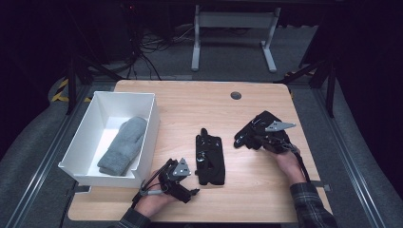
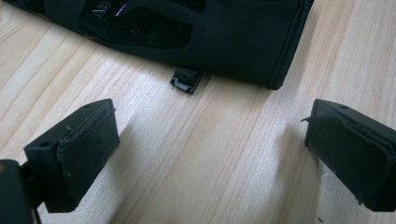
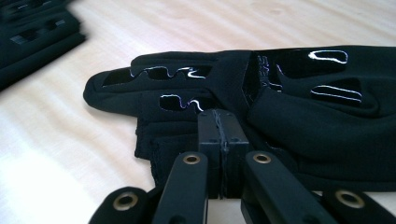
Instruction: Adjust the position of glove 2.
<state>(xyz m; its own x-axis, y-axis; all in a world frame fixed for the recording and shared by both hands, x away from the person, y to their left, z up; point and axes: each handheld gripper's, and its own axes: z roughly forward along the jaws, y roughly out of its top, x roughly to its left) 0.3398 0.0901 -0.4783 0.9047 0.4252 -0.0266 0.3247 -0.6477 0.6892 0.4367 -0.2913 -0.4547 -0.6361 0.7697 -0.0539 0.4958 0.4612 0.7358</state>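
Observation:
A black glove (image 1: 209,159) lies flat in the middle of the wooden table (image 1: 190,102). Its cuff edge (image 2: 224,28) and a small black tab (image 2: 186,80) are just ahead of my left gripper (image 2: 210,149). That left gripper (image 1: 190,183) stands open, low over bare wood, with nothing between its pads (image 2: 88,149). A second black glove (image 1: 247,135) with glossy markings is at the right. My right gripper (image 1: 260,137) is shut on it. The closed jaws (image 3: 222,126) pinch the fabric of this glove (image 3: 299,93), and the first glove (image 3: 32,32) is blurred at upper left.
A white bin (image 1: 151,124) stands at the table's left and holds a grey mitten (image 1: 123,145). A round cable hole (image 1: 235,95) is near the far edge. Beyond the table are a desk frame (image 1: 233,28) and cables on the floor.

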